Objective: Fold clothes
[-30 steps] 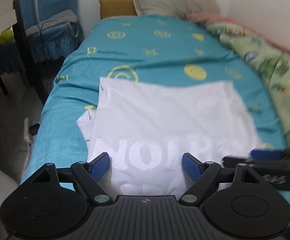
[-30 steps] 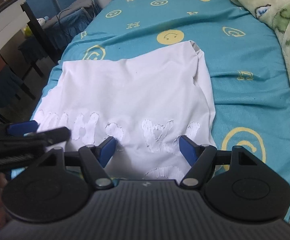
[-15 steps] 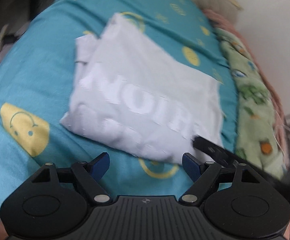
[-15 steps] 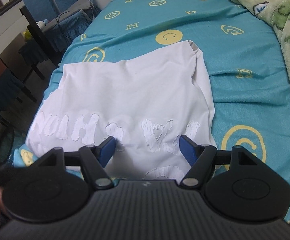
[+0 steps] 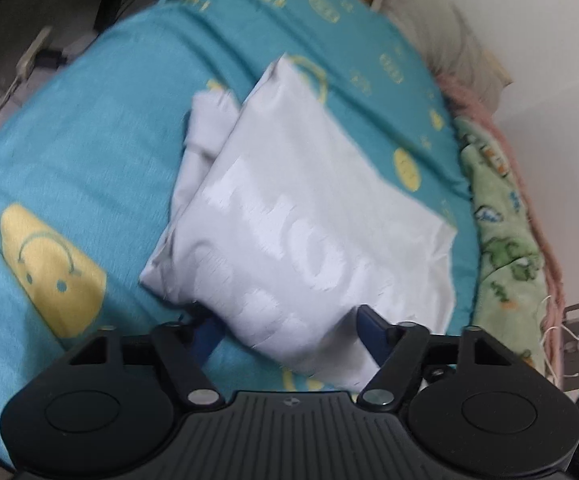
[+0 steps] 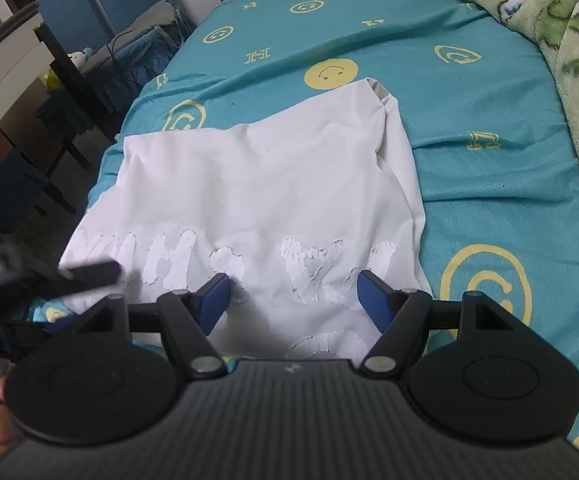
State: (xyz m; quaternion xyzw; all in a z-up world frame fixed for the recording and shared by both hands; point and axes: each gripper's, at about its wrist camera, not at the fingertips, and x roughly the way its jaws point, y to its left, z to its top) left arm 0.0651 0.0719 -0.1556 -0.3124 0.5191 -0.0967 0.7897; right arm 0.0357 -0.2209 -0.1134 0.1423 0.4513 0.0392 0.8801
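Note:
A white T-shirt (image 6: pixel 265 200) with raised white lettering lies partly folded on the teal bed sheet (image 6: pixel 489 180); it also shows in the left wrist view (image 5: pixel 309 224). My left gripper (image 5: pixel 289 328) is open, its fingers astride the shirt's near corner, one blue pad (image 5: pixel 209 336) low under the edge. The left gripper also appears at the shirt's left edge in the right wrist view (image 6: pixel 89 272). My right gripper (image 6: pixel 293 300) is open and empty, just above the shirt's near hem.
A green patterned blanket (image 6: pixel 569 60) lies along the bed's right side, with a pink one (image 5: pixel 501 128) by the wall. A pillow (image 5: pixel 449 36) is at the head. A dark table and blue chair (image 6: pixel 101 20) stand left of the bed.
My left gripper has swung round and moved down to the shirt's near left corner, its fingers now around the edge. The right gripper has barely moved.

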